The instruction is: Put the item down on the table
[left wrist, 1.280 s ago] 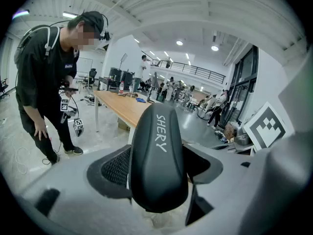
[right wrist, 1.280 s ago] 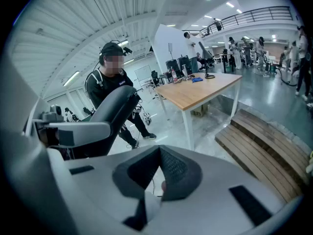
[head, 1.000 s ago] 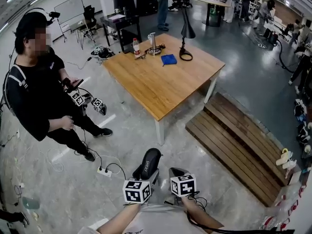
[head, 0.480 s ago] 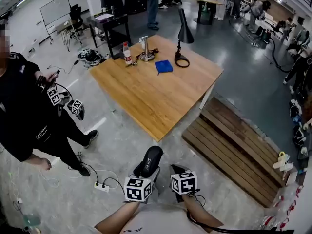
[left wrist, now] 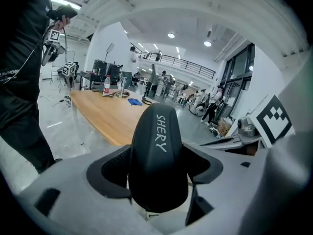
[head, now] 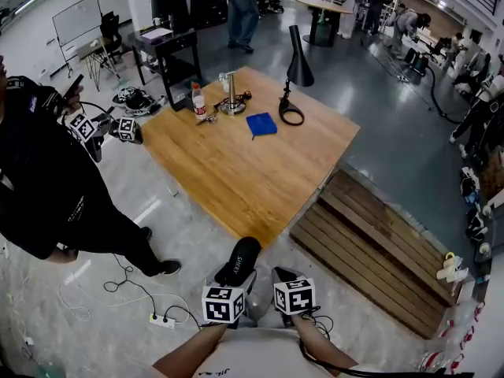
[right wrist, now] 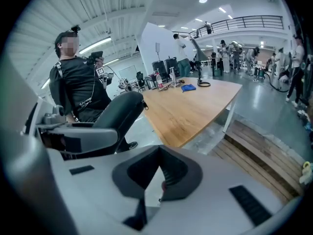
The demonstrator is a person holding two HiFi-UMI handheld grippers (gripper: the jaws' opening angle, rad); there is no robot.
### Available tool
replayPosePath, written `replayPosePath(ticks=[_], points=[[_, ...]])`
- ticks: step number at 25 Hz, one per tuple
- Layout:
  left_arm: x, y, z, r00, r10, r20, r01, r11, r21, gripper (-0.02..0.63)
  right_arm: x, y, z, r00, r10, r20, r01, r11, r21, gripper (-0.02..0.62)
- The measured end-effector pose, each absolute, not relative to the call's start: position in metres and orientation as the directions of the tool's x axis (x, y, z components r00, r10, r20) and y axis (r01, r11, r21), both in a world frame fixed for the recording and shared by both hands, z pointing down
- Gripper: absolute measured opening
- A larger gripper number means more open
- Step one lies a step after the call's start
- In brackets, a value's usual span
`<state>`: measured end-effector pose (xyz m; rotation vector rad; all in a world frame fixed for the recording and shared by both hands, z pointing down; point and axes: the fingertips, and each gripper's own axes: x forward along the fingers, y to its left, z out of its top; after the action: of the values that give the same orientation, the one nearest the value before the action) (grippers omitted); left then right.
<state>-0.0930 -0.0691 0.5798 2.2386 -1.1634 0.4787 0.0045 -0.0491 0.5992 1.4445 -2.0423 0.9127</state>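
A black zippered case (head: 239,260) with "SHERY" printed on it sits between the jaws of my left gripper (head: 236,274), low in the head view. In the left gripper view the case (left wrist: 157,155) fills the gap and both dark pads press its sides. My right gripper (head: 285,278) is beside it, jaws together with nothing between them (right wrist: 159,176). The wooden table (head: 236,164) lies ahead, its near corner a short way beyond the case. The case also shows at the left of the right gripper view (right wrist: 117,115).
At the table's far end are a bottle (head: 198,99), a metal cylinder (head: 231,93), a blue cloth (head: 261,124) and a black desk lamp (head: 293,77). A person in black (head: 39,187) stands left, holding grippers. A low wooden platform (head: 378,239) lies right. A power strip (head: 161,319) and cables are on the floor.
The table has drawn closer in the head view, and the person at the left has slid further toward the frame's edge. Both grippers keep their hold and place in the frame.
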Motion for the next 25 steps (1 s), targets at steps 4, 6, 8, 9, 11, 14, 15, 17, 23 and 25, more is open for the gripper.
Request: replayPosePath(ticks=[4, 6, 8, 9, 11, 14, 15, 17, 23, 25], points=[[-0.091, -0.091, 0.58, 0.544, -0.63, 0.554, -0.838, -0.437, 0.326, 0.339, 0.007, -0.078, 0.591, -0.34, -0.63, 0.699, -0.94, 0.243, -0.238, 0.003], [-0.091, -0.099, 0.578, 0.533, -0.637, 0.557, -0.846, -0.421, 0.328, 0.339, 0.008, -0.088, 0.588, -0.348, -0.626, 0.698, -0.937, 0.258, -0.235, 0.003], [-0.09, -0.106, 0.577, 0.522, -0.644, 0.559, -0.853, -0.404, 0.33, 0.339, 0.009, -0.097, 0.587, -0.356, -0.619, 0.7, -0.933, 0.271, -0.235, 0.003], [-0.089, -0.109, 0.578, 0.518, -0.646, 0.56, -0.855, -0.398, 0.332, 0.339, 0.01, -0.101, 0.587, -0.36, -0.617, 0.7, -0.932, 0.275, -0.236, 0.003], [-0.086, -0.116, 0.58, 0.512, -0.649, 0.563, -0.859, -0.39, 0.331, 0.339, 0.013, -0.11, 0.588, -0.365, -0.616, 0.698, -0.93, 0.282, -0.238, 0.003], [-0.081, -0.128, 0.587, 0.499, -0.648, 0.576, -0.866, -0.375, 0.33, 0.339, 0.019, -0.122, 0.592, -0.372, -0.609, 0.7, -0.927, 0.287, -0.242, 0.003], [-0.08, -0.133, 0.589, 0.495, -0.647, 0.581, -0.869, -0.37, 0.329, 0.339, 0.021, -0.126, 0.595, -0.373, -0.606, 0.702, -0.926, 0.288, -0.244, 0.003], [-0.077, -0.142, 0.596, 0.485, -0.646, 0.589, -0.874, -0.364, 0.322, 0.339, 0.025, -0.134, 0.601, -0.373, -0.6, 0.707, -0.926, 0.286, -0.246, 0.003], [-0.064, -0.184, 0.622, 0.476, -0.628, 0.616, -0.879, -0.357, 0.316, 0.339, 0.035, -0.176, 0.617, -0.369, -0.591, 0.718, -0.928, 0.275, -0.25, 0.003], [-0.063, -0.202, 0.635, 0.461, -0.619, 0.635, -0.887, -0.344, 0.309, 0.339, 0.038, -0.196, 0.624, -0.364, -0.588, 0.723, -0.93, 0.274, -0.245, 0.003]])
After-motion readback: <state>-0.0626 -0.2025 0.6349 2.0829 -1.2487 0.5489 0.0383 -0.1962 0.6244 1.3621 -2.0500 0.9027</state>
